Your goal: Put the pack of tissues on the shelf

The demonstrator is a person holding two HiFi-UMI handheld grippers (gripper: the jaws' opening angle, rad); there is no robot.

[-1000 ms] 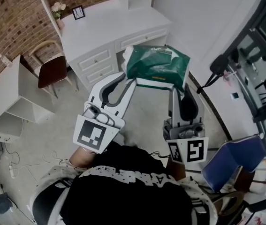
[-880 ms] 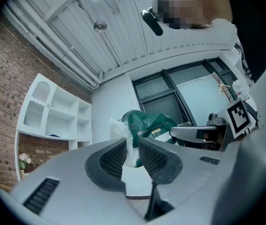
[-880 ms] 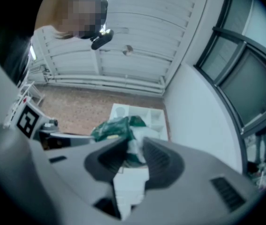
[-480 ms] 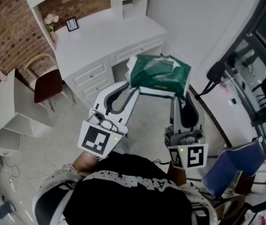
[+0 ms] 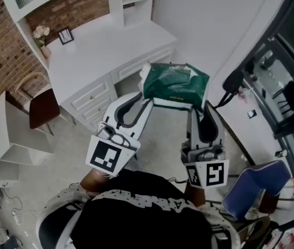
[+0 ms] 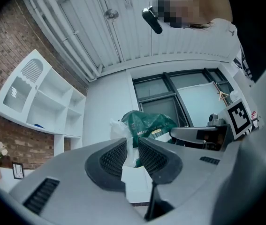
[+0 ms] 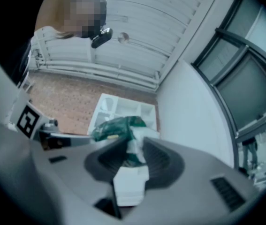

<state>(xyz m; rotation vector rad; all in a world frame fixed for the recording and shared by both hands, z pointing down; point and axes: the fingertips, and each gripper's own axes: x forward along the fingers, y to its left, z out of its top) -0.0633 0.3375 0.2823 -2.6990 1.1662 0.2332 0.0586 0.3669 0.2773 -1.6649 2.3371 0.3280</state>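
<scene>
Both grippers carry a green plastic pack of tissues [image 5: 175,82] in the air between them. My left gripper [image 5: 148,93] is shut on the pack's crinkled left end, seen as the pack of tissues [image 6: 147,125] beyond the left gripper [image 6: 132,150]. My right gripper [image 5: 197,104] is shut on the right end; the pack of tissues [image 7: 116,128] shows past the right gripper [image 7: 133,154]. The white shelf unit [image 5: 128,7] stands on the far side of the white desk [image 5: 105,48], ahead and to the left of the pack.
A brick wall [image 5: 1,51] backs the desk, which bears flowers [image 5: 40,34] and a small frame [image 5: 65,35]. A chair [image 5: 38,105] and a white cabinet [image 5: 1,139] stand left. A blue chair [image 5: 253,185] and dark window frames [image 5: 281,87] are right.
Both grippers and the pack have travelled together toward the desk; the desk, shelf and chair have slid left and closer in the head view. The grip on the pack is unchanged.
</scene>
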